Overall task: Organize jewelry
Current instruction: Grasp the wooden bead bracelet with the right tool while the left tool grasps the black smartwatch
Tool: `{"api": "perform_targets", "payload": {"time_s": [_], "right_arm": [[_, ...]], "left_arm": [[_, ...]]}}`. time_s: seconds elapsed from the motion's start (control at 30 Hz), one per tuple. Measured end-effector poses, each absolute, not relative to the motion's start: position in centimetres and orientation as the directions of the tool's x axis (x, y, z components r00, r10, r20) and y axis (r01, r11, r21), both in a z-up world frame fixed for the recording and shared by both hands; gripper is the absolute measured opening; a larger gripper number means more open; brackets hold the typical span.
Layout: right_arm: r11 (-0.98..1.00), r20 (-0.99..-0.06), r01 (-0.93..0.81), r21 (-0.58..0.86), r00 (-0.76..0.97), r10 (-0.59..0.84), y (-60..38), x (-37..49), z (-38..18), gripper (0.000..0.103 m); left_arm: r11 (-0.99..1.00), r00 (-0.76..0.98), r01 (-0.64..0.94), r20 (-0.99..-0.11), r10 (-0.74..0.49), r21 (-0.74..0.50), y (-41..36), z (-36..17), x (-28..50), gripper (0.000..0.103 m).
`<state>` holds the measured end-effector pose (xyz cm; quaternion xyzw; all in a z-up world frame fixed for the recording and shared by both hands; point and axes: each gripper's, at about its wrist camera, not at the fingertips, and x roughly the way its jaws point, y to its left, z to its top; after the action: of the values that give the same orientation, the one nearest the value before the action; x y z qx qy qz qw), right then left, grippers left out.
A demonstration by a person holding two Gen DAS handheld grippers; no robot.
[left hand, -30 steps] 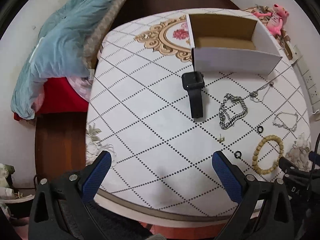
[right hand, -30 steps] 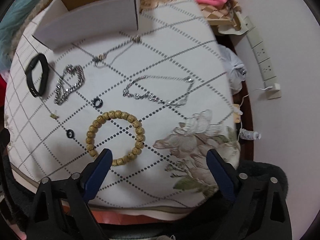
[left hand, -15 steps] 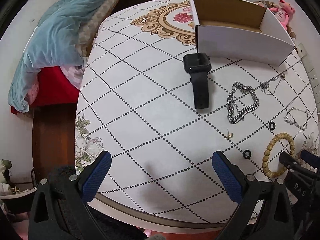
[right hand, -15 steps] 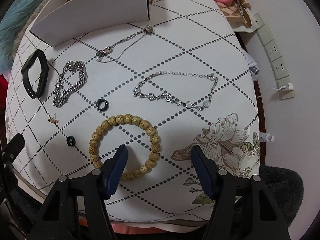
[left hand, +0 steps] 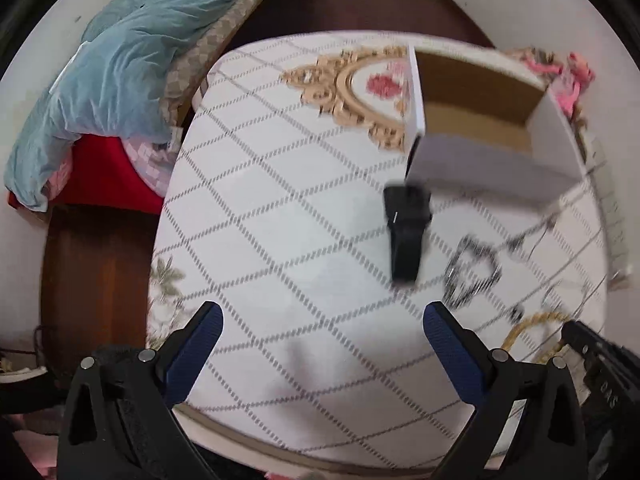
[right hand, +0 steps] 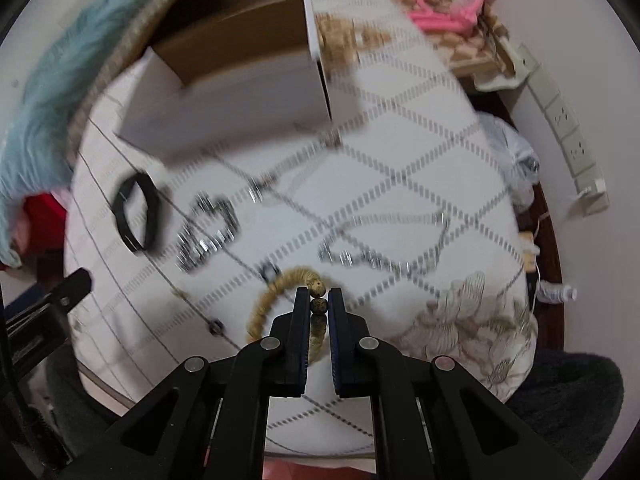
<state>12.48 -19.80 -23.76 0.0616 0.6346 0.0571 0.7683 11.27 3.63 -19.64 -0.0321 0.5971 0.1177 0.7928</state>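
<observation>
One bead bracelet (right hand: 276,292) was pinched in the closed right tongs (right hand: 319,300), for carrying to the box (right hand: 240,84); left tongs (left hand: 320,328) stood open, empty, over the surface (left hand: 280,220).

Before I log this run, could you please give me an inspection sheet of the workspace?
Surface: table under a diamond-pattern cloth.
Job's things: wooden bead bracelet, black watch, chunky chain, thin bracelet, open white box.
Clutter: pink toy beyond the table.
Grippers: right claw shut on the bead bracelet; left claw open, holding nothing.
Cables: white cord by the power strip.
Surroundings: bed with blue blanket.
</observation>
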Motion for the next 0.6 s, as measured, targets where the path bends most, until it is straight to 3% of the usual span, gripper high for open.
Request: {"api": "perform_targets", "payload": {"time_s": [0.2,0.37,0.47,0.57,0.6], "right_arm": [[0.988,-0.964,-0.027,0.155,0.214,0.157,-18.7,14.2,-22.7,0.009],[0.991,-0.97,-0.016,0.135,0.204,0.135,-19.2,15.9,-23.6,0.009],[0.992,-0.973,-0.007,0.127,0.194,0.126,-19.9,16.6,-24.3,0.009],[0.993,-0.976,0.002,0.122,0.184,0.12,-20.3,16.9,-24.8,0.009],[0.993,-0.976,0.003,0.121,0.182,0.118,-20.3,16.9,-24.8,0.009]], "left_arm": [[0.978,0.28,-0.204,-0.955,0.101,0.044,2.9,-20.1,14.1,0.102],[0.986,0.259,-0.154,-0.96,0.101,0.062,1.3,-21.7,15.5,0.088],[0.988,0.247,-0.134,-0.963,0.108,0.076,0.8,-22.8,16.0,0.074],[0.99,0.23,-0.123,-0.968,0.099,0.072,0.6,-23.7,16.3,0.051],[0.99,0.227,-0.121,-0.969,0.094,0.067,0.7,-23.9,16.4,0.037]]}}
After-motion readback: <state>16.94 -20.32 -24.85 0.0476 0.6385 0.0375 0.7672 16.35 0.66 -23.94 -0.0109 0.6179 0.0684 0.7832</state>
